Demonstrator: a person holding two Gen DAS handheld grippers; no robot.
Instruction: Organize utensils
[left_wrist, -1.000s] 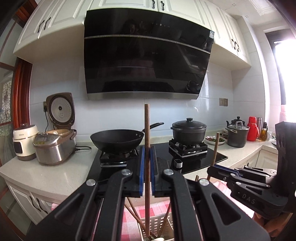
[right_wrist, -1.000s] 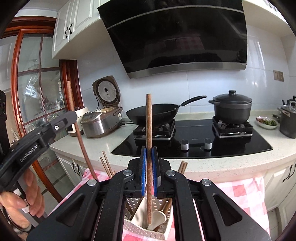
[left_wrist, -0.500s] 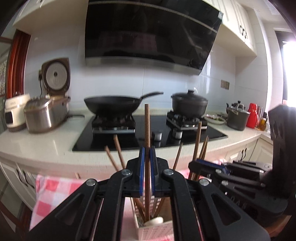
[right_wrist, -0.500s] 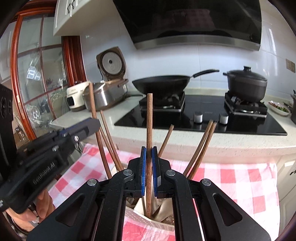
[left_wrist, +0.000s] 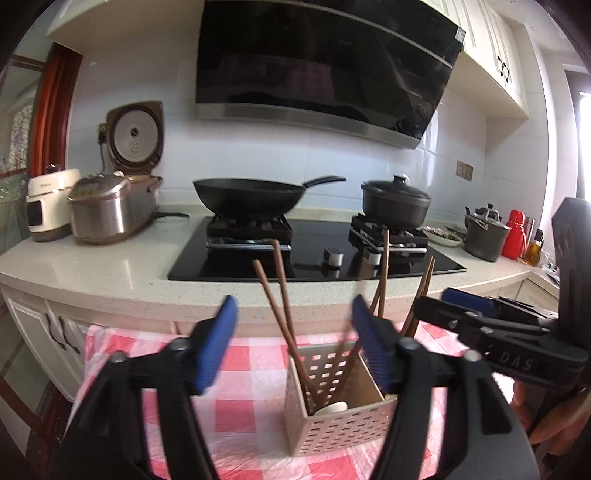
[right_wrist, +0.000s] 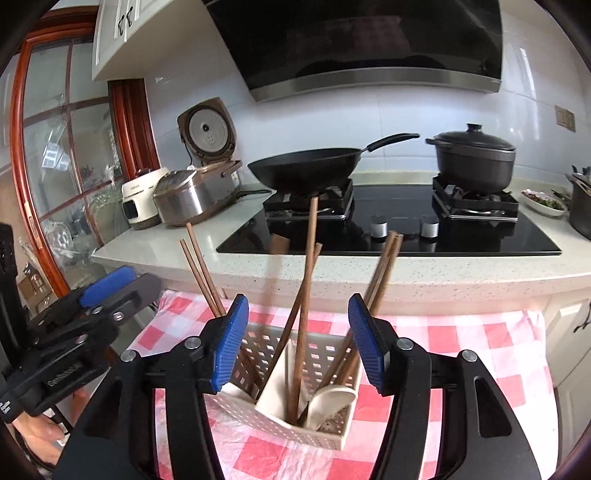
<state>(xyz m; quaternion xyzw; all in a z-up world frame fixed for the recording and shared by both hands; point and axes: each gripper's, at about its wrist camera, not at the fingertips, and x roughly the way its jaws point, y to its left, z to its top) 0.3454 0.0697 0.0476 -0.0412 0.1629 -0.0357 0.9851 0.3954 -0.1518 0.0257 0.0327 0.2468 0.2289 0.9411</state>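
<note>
From the left wrist view, my left claw (left_wrist: 291, 332) is spreading its blue pads with nothing pinched between them. Low in the centre of the frame stands the white perforated plastic utensil holder (left_wrist: 343, 428) on the red-and-white checked cloth covering the table (left_wrist: 240, 413). The thin brown wooden chopsticks (left_wrist: 282, 295) lean loose inside it, tips up. I judge them light, stiff and smooth, prone to roll or tip, so I would pinch one at mid-shaft, square across the pads. The right claw's body at the right edge carries the letters "DAS".

From the right wrist view, my right claw (right_wrist: 297, 339) is also opening, and the tall chopstick (right_wrist: 306, 280) stands between the pads without being pressed. A white ceramic spoon (right_wrist: 332, 397) lies in the holder; I judge it brittle and slick. The left claw's body at lower left bears small writing, too blurred for me to read.
</note>
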